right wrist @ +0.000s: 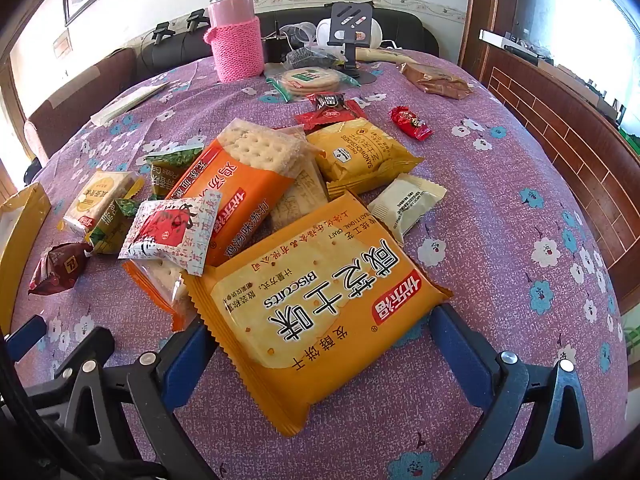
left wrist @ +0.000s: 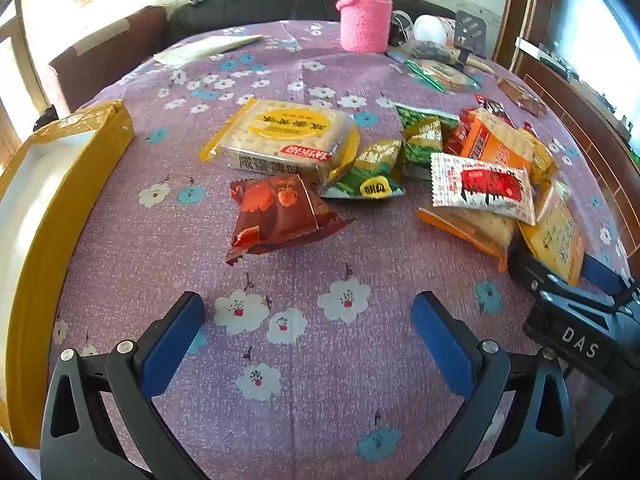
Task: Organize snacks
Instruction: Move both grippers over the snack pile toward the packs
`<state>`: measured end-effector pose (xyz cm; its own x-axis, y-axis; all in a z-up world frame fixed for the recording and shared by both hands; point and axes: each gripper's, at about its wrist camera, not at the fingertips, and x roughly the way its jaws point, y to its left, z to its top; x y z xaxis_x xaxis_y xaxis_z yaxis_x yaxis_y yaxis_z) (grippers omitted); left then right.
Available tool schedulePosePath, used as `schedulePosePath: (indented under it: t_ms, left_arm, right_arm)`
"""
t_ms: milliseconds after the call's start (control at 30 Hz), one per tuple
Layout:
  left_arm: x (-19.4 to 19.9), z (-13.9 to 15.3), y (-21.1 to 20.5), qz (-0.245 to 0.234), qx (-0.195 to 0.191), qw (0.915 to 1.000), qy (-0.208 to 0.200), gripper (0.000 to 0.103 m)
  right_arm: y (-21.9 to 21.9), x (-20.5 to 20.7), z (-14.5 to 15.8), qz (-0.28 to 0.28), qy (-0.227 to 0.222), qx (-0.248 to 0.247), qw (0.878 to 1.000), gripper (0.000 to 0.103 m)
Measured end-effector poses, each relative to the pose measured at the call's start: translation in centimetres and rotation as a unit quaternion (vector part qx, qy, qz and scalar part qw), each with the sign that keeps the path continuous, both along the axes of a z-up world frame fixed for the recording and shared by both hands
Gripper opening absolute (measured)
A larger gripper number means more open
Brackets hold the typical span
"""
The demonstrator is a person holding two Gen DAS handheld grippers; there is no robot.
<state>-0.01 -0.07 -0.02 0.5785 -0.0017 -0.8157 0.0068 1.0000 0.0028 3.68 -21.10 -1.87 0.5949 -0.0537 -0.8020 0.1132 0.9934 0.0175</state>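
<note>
A pile of snack packets lies on the purple flowered tablecloth (left wrist: 304, 360). My left gripper (left wrist: 308, 320) is open and empty, low over the cloth, short of a dark red packet (left wrist: 280, 212) and a yellow cracker pack (left wrist: 288, 136). My right gripper (right wrist: 320, 344) is open with its fingers on either side of a large orange biscuit pack (right wrist: 320, 300); the pack still rests on the table. That gripper shows at the right edge of the left wrist view (left wrist: 560, 276). A yellow box (left wrist: 48, 208) with a white inside stands open at the left.
A pink knit-covered flask (right wrist: 236, 36) stands at the far side with a black phone stand (right wrist: 350, 28), a round cracker pack (right wrist: 308, 80) and a brown bag (right wrist: 436, 76). A small red candy (right wrist: 412, 122) lies apart. A sofa and wooden furniture border the table.
</note>
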Motion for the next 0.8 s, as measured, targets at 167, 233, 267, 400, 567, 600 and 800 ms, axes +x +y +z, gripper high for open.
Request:
schedulePosePath:
  t_ms: [167, 233, 267, 400, 567, 600, 800]
  left_arm:
    - [0.0, 0.1, 0.1, -0.026, -0.009, 0.9991, 0.032, 0.103]
    - [-0.1, 0.0, 0.5, -0.043, -0.009, 0.9982, 0.041, 0.103]
    - [-0.5, 0.0, 0.5, -0.048, -0.009, 0.9981, 0.037, 0.103]
    - [-1.2, 0.6, 1.2, -0.050, -0.036, 0.9973, 0.039, 0.102]
    - [-4.0, 4.4, 3.4, -0.054, -0.070, 0.9946, -0.055, 0.100]
    - [-5.1, 5.9, 4.0, -0.052, -0.072, 0.9918, -0.091, 0.100]
    - [-10.5, 14.8, 8.9, -0.022, -0.079, 0.9643, -0.252, 0.103]
  right_arm:
    - [0.0, 0.0, 0.1, 0.000, 0.000, 0.001, 1.000, 0.103]
    - [-0.1, 0.0, 0.2, 0.002, 0.005, 0.003, 1.000, 0.103]
    - [-0.1, 0.0, 0.3, 0.007, 0.012, 0.004, 1.000, 0.103]
    - [-0.2, 0.0, 0.4, 0.009, 0.028, 0.005, 1.000, 0.103]
    - [-0.3, 0.0, 0.3, 0.014, 0.039, 0.004, 0.999, 0.103]
    - [-0.3, -0.1, 0.3, 0.016, 0.041, 0.004, 0.999, 0.103]
    - [-1.4, -3.0, 2.9, 0.019, 0.009, 0.000, 1.000, 0.089]
